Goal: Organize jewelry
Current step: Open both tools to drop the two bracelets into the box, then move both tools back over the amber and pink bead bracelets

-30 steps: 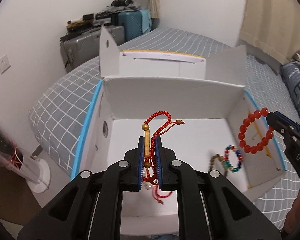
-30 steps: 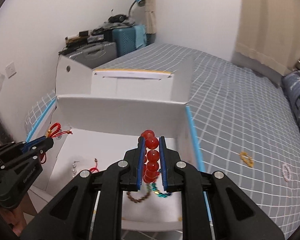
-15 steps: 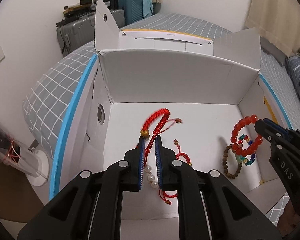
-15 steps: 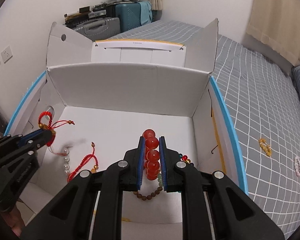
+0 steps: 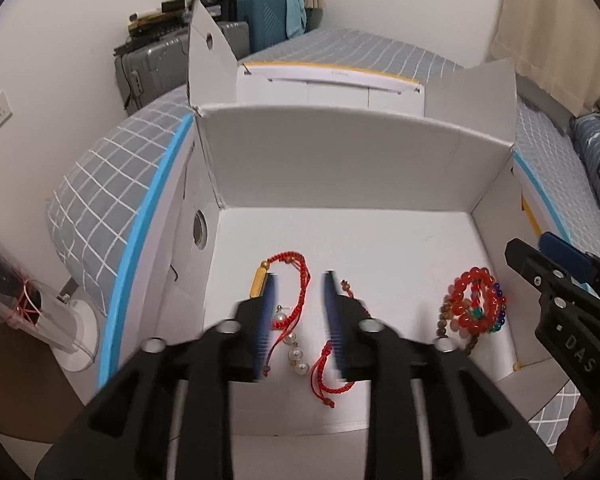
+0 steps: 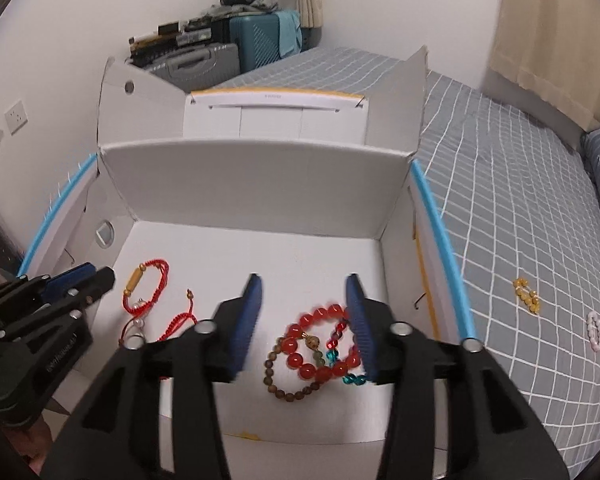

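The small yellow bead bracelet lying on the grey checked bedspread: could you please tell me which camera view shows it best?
The right wrist view shows it best: the small yellow bead bracelet lies in plain sight on the grey checked bedspread, outside the white cardboard box, near a small pink bracelet. The left wrist view does not show it at all.

box (image 5: 340, 168) top open, walls (image 6: 256, 188) all round

The bed (image 6: 500, 184), covered with a grey sheet checked in white, is seen across the right half of the right wrist frame. An open white box (image 6: 260, 184) is carried on it at centre; a yellow bead bracelet (image 6: 526, 290) and a pale pink bracelet (image 6: 595, 330) lie at right
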Available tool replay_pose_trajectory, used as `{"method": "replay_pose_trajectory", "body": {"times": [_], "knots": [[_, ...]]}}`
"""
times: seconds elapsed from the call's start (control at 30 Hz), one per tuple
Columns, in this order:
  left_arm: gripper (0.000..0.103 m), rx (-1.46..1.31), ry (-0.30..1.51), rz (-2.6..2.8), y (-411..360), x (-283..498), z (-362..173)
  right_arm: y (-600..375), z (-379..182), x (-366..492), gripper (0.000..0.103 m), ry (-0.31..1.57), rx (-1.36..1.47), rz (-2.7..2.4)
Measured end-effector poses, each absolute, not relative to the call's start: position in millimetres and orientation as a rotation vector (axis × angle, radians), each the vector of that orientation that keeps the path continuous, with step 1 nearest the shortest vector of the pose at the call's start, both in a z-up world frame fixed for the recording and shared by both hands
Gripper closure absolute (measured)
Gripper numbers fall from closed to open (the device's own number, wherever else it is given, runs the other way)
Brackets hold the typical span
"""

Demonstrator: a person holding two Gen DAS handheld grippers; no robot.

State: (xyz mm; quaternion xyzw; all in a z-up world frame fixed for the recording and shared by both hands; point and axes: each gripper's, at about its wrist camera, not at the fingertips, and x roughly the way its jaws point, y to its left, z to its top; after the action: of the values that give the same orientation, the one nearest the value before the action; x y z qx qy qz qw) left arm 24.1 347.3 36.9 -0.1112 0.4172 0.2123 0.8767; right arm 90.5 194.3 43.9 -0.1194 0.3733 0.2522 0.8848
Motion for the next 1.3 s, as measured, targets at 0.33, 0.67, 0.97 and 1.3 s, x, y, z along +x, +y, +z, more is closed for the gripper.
{"method": "replay_pose_trajectory", "body": {"times": [0.33, 0.67, 0.97, 1.3], "knots": [[0.029, -0.203, 0.791, 0.433, 328, 20, 61, 159, 72, 90, 0.020, 0.704, -0.188, 0.481], [0.006, -0.171, 0.734, 0.369, 284, 35, 77, 102, 90, 91, 0.008, 0.662, -0.167, 0.384], [0.006, -0.135, 0.727, 0.273, 225, 57, 84, 33, 100, 93, 0.008, 0.656, -0.137, 0.274], [0.006, -0.092, 0.728, 0.160, 151, 88, 89, -52, 102, 104, 0.008, 0.657, -0.119, 0.140]]}}
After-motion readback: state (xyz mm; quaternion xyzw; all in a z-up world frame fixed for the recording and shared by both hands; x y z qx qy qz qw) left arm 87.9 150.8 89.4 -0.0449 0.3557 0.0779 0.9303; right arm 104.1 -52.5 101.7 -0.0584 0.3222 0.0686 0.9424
